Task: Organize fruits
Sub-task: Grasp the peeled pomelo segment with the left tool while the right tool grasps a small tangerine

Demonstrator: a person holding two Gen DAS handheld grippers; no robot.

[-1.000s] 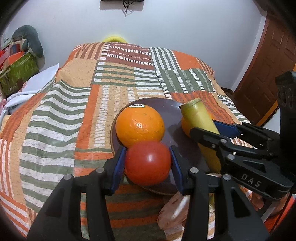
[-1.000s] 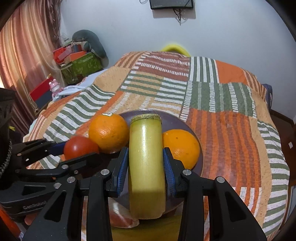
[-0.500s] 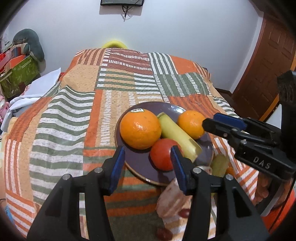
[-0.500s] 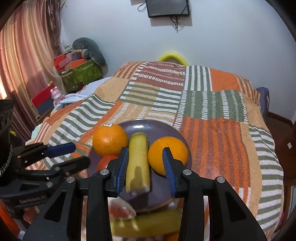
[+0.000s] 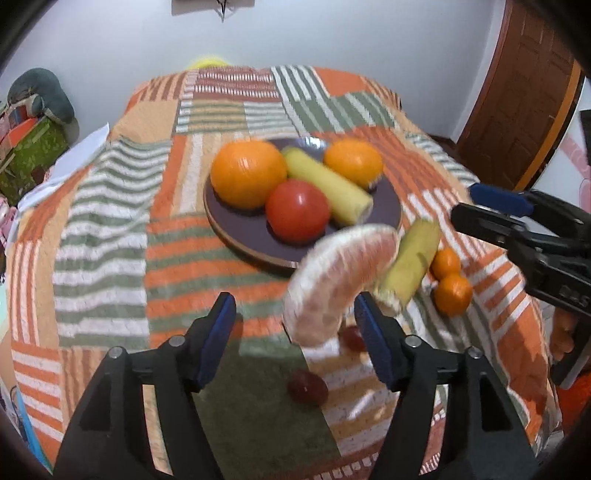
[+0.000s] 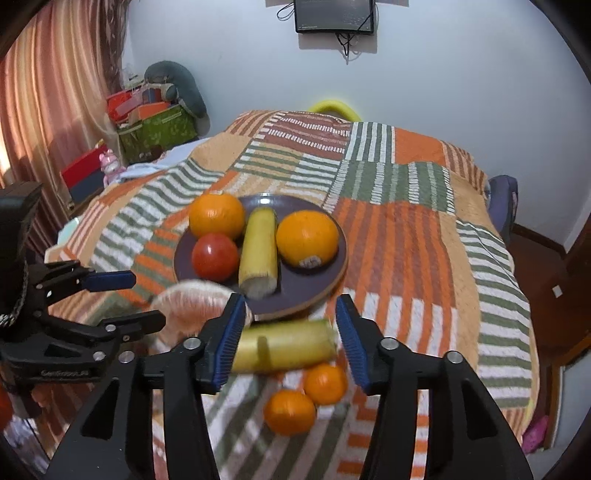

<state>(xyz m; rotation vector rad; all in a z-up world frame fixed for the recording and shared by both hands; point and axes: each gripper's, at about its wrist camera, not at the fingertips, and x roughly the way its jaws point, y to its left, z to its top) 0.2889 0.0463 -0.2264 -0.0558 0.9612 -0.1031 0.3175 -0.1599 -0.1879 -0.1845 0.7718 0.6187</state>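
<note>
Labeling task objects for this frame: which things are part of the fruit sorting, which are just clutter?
Job: plate, tomato, two oranges, banana piece, pomelo segment, second banana piece, two mandarins, grapes.
Clutter: green box, wall screen.

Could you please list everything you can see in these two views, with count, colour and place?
plate: one, dark purple, on the bedspread.
oranges: two, orange, on the plate.
tomato: one, red, on the plate.
banana piece: one, yellow, on the plate between the oranges.
second banana piece: one, yellow, on the bedspread in front of the plate.
pomelo segment: one, pink-white, in front of the plate.
small oranges: two, orange, on the bedspread.
grapes: two, dark red, on the bedspread.
bedspread: one, orange, green and white striped.
left gripper: open, empty.
right gripper: open, empty.
</note>
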